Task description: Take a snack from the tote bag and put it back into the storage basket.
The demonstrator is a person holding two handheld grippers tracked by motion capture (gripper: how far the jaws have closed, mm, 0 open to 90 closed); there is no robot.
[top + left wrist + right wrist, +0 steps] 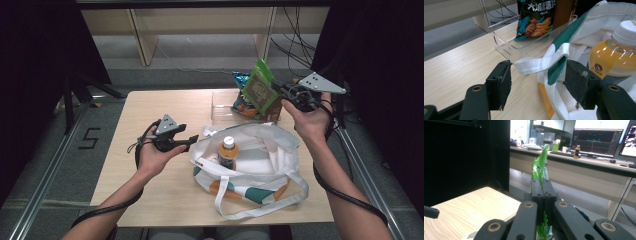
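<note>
A white tote bag with green and orange patches lies open on the wooden table. An orange-drink bottle with a white cap stands inside it. My left gripper is at the bag's left rim, open. In the left gripper view the white strap hangs between the pads of my left gripper without being pinched, and the bottle is just behind. My right gripper is raised at the far right, shut on a green snack packet. That packet rises from the closed jaws of my right gripper.
A clear plastic tray at the table's far side holds a dark blue chip bag, seen close as the chip bag in the tray. Black cables trail from both grippers. A metal rail runs along the table's right edge.
</note>
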